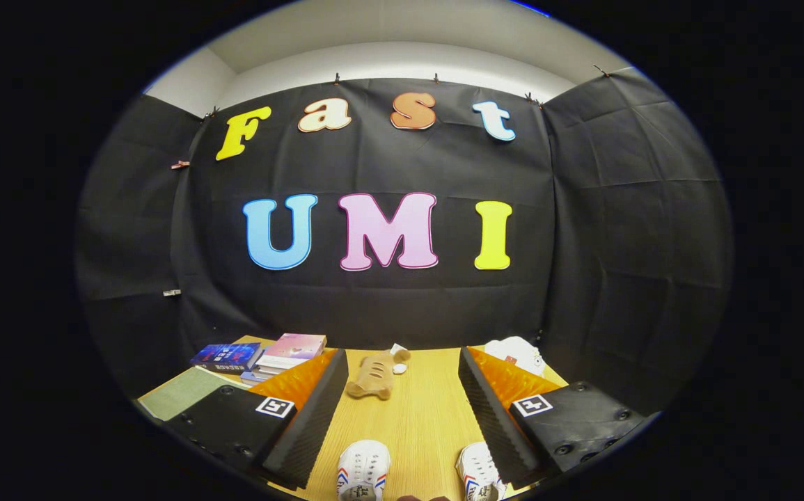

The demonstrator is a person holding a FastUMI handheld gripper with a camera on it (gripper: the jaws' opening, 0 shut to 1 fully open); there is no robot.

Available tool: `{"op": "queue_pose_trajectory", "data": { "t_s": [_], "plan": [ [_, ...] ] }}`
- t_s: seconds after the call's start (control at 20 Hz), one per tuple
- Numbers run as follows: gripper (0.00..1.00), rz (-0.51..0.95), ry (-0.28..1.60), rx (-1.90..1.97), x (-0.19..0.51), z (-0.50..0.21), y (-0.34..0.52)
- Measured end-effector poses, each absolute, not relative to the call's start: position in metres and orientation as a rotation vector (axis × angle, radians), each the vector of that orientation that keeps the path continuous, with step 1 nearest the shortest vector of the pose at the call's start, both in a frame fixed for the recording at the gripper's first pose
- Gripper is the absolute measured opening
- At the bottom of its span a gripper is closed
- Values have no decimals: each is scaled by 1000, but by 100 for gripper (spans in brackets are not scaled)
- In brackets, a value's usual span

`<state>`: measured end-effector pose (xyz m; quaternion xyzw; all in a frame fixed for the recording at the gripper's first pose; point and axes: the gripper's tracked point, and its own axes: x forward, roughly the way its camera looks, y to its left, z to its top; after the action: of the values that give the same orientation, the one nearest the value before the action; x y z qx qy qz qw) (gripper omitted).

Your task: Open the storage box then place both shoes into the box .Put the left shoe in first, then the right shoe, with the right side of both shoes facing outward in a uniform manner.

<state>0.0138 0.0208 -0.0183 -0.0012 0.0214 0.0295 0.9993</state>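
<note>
Two white shoes with red and blue stripes stand on the wooden table (419, 417), toes pointing away from me. The left one (363, 470) lies between my fingers near their base. The right one (479, 473) sits beside the right finger and is partly hidden by it. My gripper (402, 362) is open and held above the table, with nothing between its fingers. The left finger (308, 410) and the right finger (492, 410) stand wide apart.
A tan plush toy (374, 376) lies on the table just ahead of the fingertips. Stacked books (227, 356) (290, 350) rest beyond the left finger, next to a green mat (182, 393). A white plush (516, 353) sits beyond the right finger. Black cloth walls close in the table.
</note>
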Motion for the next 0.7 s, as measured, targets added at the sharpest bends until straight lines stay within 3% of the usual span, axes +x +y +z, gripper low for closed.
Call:
{"op": "queue_pose_trajectory", "data": {
  "t_s": [0.15,0.7],
  "plan": [
    [98,74,66,5,17,-24,24],
    [99,357,338,260,2,-97,93]
  ]
}}
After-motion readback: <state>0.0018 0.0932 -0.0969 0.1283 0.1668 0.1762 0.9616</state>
